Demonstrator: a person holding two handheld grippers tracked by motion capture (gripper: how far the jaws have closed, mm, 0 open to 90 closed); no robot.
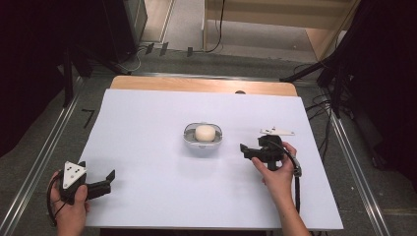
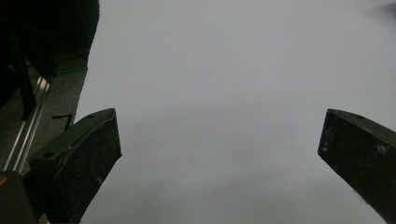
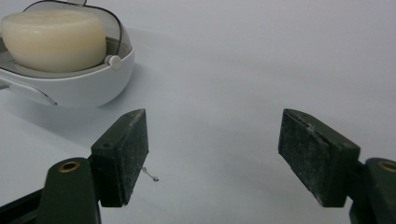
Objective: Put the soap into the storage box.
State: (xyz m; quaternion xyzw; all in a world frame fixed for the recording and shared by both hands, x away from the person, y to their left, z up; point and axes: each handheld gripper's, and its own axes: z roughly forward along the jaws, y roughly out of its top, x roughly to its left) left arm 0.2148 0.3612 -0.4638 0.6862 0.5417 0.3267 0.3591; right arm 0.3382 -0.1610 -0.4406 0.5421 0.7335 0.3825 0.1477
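A white oval dish (image 1: 203,143) sits at the middle of the white table sheet and holds a cream-coloured bar of soap (image 1: 205,132). My right gripper (image 1: 244,149) rests on the sheet just right of the dish, pointing left, jaws wide apart and empty. In the right gripper view the dish (image 3: 88,86) and soap (image 3: 53,39) lie at the upper left, beyond the right gripper (image 3: 215,156). My left gripper (image 1: 109,178) lies near the front left corner of the sheet, open and empty. The left gripper view has the left gripper (image 2: 219,149) over bare sheet.
The white sheet (image 1: 147,147) covers a wooden table whose far edge (image 1: 201,84) shows. Metal rails (image 1: 46,147) run along both sides. Cables and dark stands lie on the floor beyond. A tiny bit of debris (image 3: 152,176) lies by the right gripper's left jaw.
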